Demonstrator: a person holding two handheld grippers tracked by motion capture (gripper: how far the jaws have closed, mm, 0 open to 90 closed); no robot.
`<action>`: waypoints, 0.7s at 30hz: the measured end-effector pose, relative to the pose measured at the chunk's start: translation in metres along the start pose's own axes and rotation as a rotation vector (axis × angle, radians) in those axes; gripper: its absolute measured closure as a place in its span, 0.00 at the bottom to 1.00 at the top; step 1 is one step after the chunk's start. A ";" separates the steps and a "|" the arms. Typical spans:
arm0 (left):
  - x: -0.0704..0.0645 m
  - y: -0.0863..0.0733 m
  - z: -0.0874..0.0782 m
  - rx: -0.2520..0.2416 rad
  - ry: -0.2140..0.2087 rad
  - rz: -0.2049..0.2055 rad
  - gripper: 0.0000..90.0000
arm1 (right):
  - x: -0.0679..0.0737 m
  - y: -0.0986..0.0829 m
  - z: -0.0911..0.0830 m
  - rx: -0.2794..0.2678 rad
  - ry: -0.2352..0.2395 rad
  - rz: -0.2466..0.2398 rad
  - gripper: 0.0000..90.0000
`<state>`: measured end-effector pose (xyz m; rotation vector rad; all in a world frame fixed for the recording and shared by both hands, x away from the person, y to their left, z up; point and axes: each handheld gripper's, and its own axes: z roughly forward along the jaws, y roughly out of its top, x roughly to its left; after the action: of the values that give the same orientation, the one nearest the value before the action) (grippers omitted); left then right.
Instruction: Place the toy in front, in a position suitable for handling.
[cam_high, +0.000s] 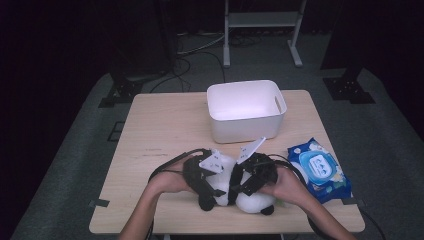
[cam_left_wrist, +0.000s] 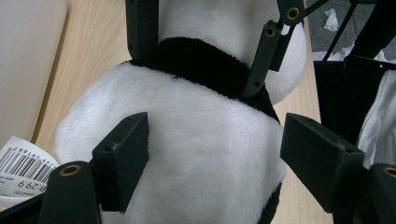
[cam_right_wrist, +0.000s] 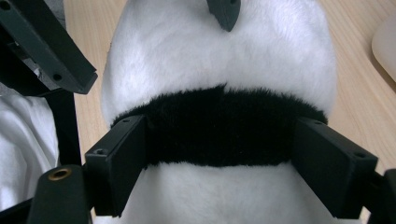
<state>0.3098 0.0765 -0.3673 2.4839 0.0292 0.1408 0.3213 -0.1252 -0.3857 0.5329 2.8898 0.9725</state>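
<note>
Both grippers, left (cam_high: 216, 186) & right (cam_high: 239, 186), clamp the plush panda (cam_high: 235, 192); white bin (cam_high: 246, 110) just behind, wipes pack (cam_high: 318, 170) right of it.

Wooden table (cam_high: 165, 125), light top, rounded corners, on grey carpeted floor (cam_high: 65, 165). Room beyond the fingers is dark; light falls mainly on the tabletop. Past the table's far edge: white metal frame (cam_high: 262, 20) on two legs, black cables (cam_high: 195, 55) on the floor beside it. Black stand bases (cam_high: 117, 92) and (cam_high: 347, 87) off the far left and far right corners.
</note>
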 end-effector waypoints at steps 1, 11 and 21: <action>0.000 0.000 -0.001 -0.003 0.001 0.001 0.25 | 0.000 0.000 0.000 0.000 0.000 0.000 0.21; -0.002 -0.001 -0.008 -0.017 0.026 0.008 0.23 | -0.002 0.001 0.004 -0.014 0.027 -0.002 0.24; -0.002 -0.005 -0.007 -0.017 0.025 0.005 0.22 | 0.000 0.007 0.005 -0.016 0.058 -0.027 0.24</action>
<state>0.3074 0.0850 -0.3650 2.4649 0.0328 0.1735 0.3239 -0.1171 -0.3856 0.4710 2.9286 1.0232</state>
